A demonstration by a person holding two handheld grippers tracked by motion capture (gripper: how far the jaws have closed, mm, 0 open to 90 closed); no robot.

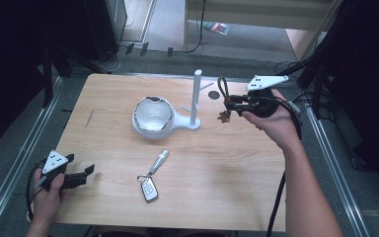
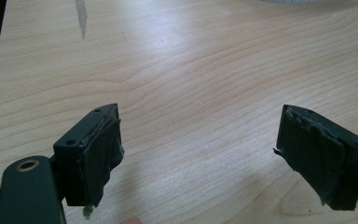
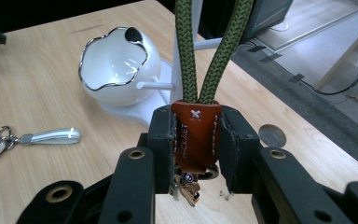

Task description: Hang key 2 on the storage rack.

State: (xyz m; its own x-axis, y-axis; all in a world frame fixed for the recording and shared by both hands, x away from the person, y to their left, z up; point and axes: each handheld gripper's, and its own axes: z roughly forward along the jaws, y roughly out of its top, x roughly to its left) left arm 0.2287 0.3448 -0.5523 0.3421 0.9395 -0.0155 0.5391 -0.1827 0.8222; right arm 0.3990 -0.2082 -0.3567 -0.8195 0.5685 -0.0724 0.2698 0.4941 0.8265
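Trouble loomed: right gripper (image 3: 196, 154) clamped only the lanyard's (image 3: 200, 51) leather tab (image 3: 195, 137), which might slip before reaching the stand's peg (image 1: 206, 86); left gripper (image 2: 198, 158) gaped empty.

Grey floor (image 1: 256, 37) beyond a pale wooden table (image 1: 237, 163), crossed by black cables (image 1: 197, 47); light wooden furniture (image 1: 261, 12) at the far side, dark shapes either flank, metal rails (image 1: 17, 163) alongside.
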